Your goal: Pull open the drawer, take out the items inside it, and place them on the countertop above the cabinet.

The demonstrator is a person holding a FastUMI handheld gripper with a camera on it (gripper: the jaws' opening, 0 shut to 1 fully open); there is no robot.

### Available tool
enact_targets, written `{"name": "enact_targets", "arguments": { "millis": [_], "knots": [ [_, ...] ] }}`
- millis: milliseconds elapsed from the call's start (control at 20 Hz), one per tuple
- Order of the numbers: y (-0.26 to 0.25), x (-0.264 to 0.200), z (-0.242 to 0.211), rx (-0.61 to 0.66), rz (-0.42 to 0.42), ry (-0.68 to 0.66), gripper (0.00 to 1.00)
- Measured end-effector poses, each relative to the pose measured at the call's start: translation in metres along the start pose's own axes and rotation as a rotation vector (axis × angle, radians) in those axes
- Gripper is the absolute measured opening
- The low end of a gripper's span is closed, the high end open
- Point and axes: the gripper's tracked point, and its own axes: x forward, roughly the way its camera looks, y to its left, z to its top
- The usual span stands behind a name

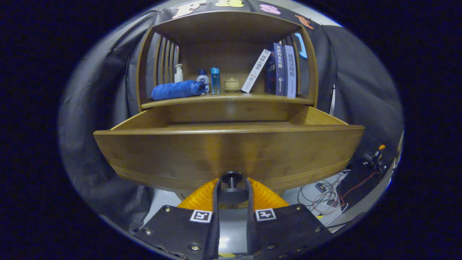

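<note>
The wooden drawer stands pulled out toward me from the cabinet, its broad front panel facing the camera. Its dark round knob sits between my two orange-and-black fingers, which press on it from both sides, so my gripper is shut on the knob. The drawer's inside is hidden behind the front panel; I see only the tops of its side walls. Above it lies the countertop of the cabinet.
On the countertop rest a rolled blue towel, a white pump bottle, two small bottles, a small lidded pot and several books at the right. Cables and small devices lie on the floor to the right.
</note>
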Motion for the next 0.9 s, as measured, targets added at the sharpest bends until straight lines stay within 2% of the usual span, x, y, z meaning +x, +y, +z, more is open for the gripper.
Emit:
{"name": "enact_targets", "arguments": {
  "millis": [350, 450, 650, 900],
  "knots": [
    [0.000, -0.001, -0.001, 0.022, 0.019, -0.015, 0.30],
    [0.003, -0.001, 0.003, 0.054, 0.040, -0.033, 0.39],
    [0.007, -0.015, 0.029, 0.089, 0.066, -0.113, 0.65],
    [0.016, -0.038, 0.094, 0.064, 0.052, -0.262, 0.66]
  ]
}}
